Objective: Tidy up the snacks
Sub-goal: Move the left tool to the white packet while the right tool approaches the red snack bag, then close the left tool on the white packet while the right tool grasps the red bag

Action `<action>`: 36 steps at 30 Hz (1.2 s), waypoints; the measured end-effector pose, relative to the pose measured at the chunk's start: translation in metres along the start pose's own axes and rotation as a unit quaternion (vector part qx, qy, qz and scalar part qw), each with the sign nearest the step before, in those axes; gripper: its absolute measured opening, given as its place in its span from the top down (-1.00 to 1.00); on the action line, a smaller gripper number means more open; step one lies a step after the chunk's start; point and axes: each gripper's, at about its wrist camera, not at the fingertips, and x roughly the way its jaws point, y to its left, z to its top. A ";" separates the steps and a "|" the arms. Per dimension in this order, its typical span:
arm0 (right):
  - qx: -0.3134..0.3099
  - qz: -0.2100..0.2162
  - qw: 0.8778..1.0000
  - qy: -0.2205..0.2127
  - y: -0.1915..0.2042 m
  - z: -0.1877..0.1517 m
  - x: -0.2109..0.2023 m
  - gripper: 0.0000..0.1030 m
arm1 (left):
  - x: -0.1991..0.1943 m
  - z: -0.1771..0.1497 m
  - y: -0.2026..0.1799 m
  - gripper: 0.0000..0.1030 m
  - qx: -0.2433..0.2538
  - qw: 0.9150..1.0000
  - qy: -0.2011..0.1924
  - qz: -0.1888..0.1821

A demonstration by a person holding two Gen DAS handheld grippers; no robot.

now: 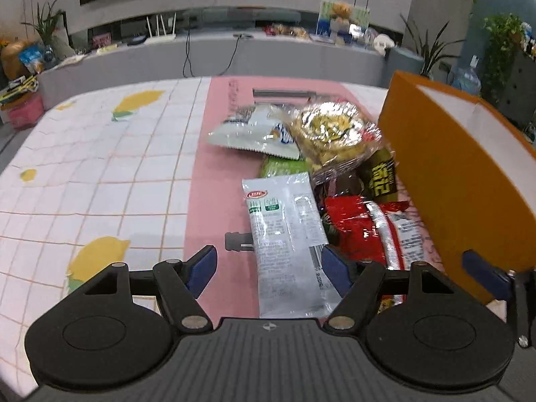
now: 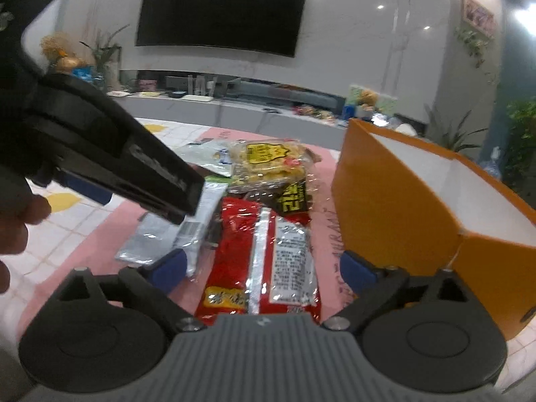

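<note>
Both hand-held grippers hang over the snack pile with their blue-padded fingers spread apart and nothing between them: the left gripper (image 1: pixel 268 268) straddles the near end of a white packet, and the right gripper (image 2: pixel 263 268) sits above a red one, neither pad visibly pressing on a wrapper. From the right wrist view the left gripper (image 2: pixel 110 160) shows as a dark body crossing the upper left, with the person's hand (image 2: pixel 16 231) behind it.

Largest is the table, covered by a white grid tablecloth (image 1: pixel 100 174) printed with yellow lemon shapes, and on it a pink mat (image 1: pixel 217 174) that carries the snacks. Just to the right of the pile stands an orange box (image 1: pixel 445 181), open at the top, white inside, resting on the mat's right edge.

Among the snacks, the white packet (image 1: pixel 288 244) lies lengthwise at the near left. Beside it on the right lies the red packet (image 2: pixel 264 261) with a silver seam, close to the box wall. Behind these sits a clear bag of yellow snacks (image 1: pixel 331 134), resting over a dark packet with yellow lettering (image 1: pixel 380 174). A silver-white pouch (image 1: pixel 248 130) lies at the far left of the heap, and a green wrapper (image 1: pixel 284 167) peeks from beneath
</note>
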 end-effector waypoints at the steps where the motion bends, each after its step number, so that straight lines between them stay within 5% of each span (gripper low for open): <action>1: -0.001 -0.003 1.000 -0.002 0.002 -0.001 0.002 -0.88 | 0.004 0.001 -0.001 -0.62 0.000 1.000 0.004 0.001; 12: 0.040 -0.023 0.999 -0.009 0.008 -0.011 0.020 -0.94 | 0.027 0.010 -0.012 -0.69 0.015 1.000 0.020 0.001; 16: 0.084 -0.001 0.996 0.006 -0.001 -0.012 0.031 -0.94 | 0.036 0.014 -0.008 -0.69 0.004 0.999 0.038 -0.007; 19: 0.126 0.024 0.991 0.020 -0.012 -0.013 0.036 -0.91 | 0.043 0.017 0.000 -0.49 -0.012 0.997 0.057 -0.041; 23: 0.135 0.052 0.989 0.000 -0.021 -0.020 0.029 -0.36 | 0.041 0.015 0.001 -0.28 -0.011 0.998 0.049 -0.046; 26: 0.124 0.063 0.990 -0.007 -0.024 -0.023 0.025 -0.35 | 0.038 0.013 0.003 -0.25 -0.016 0.998 0.050 -0.047; 31: 0.102 0.077 0.992 0.002 -0.026 -0.025 0.018 -0.36 | 0.029 0.012 0.011 -0.25 -0.026 0.997 0.068 -0.038; 36: 0.096 0.099 0.991 0.001 -0.028 -0.028 0.016 -0.80 | 0.013 0.005 0.018 -0.24 -0.013 0.997 0.077 -0.027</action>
